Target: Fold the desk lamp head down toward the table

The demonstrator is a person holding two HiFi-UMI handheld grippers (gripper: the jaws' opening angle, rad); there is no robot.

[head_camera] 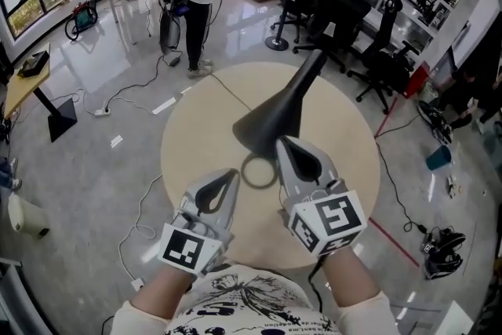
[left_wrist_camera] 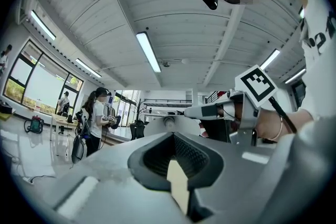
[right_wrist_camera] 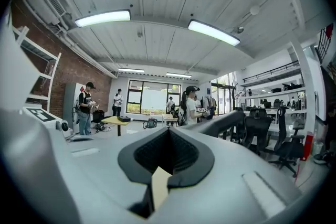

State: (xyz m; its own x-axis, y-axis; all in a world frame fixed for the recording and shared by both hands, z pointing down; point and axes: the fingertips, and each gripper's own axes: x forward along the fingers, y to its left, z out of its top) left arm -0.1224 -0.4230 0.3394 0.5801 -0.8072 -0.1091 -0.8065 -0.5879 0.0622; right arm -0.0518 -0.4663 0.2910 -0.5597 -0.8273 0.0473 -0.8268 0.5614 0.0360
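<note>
grippers poised over the near edge of the round beige desk (head_camera: 184, 139)
left gripper (head_camera: 230, 176) and right gripper (head_camera: 284, 145) both pinched together, empty; the black cone-headed desk lamp (head_camera: 276, 118) is partly hidden behind the right one.

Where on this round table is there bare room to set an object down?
Free: the left side of the table, between rim and lamp head; its right side, between lamp arm and rim. Crowded: the near middle, where lamp head, left gripper and right gripper cluster.

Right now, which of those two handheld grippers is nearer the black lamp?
The right gripper: its tip lies beside the lamp head, while the left gripper sits farther back.
</note>
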